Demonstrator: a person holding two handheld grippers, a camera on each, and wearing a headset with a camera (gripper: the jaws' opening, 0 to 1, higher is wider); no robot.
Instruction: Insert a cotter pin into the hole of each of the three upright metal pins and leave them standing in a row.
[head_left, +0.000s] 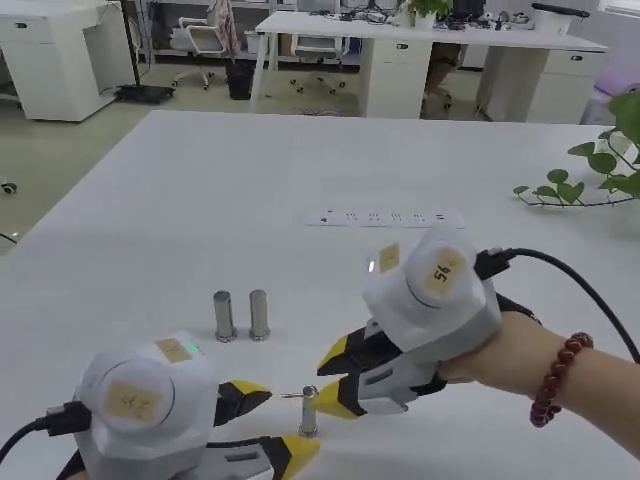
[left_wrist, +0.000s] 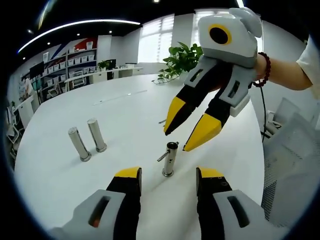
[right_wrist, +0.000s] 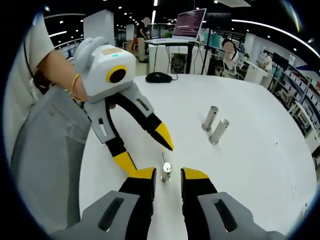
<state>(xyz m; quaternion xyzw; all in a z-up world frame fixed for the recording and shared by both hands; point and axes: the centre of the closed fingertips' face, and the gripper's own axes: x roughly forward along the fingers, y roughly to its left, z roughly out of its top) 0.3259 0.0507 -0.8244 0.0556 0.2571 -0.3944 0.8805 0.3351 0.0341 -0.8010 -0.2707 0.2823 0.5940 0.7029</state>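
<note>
Left tongs (head_left: 283, 420) and right tongs (head_left: 322, 382) gape above white table (head_left: 200, 200), desks (head_left: 430, 50) behind.

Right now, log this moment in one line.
left gripper: open, straddling near pin | right gripper: open beside it | cotter pin: in near pin | other two pins: upright, adjacent

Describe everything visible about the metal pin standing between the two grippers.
The near pin is a short silvery metal cylinder with a flared foot, upright on the white table, apart from the other two pins. A thin cotter pin pokes sideways through its top end. It stands between the open left gripper and open right gripper; neither seems to touch it.
</note>
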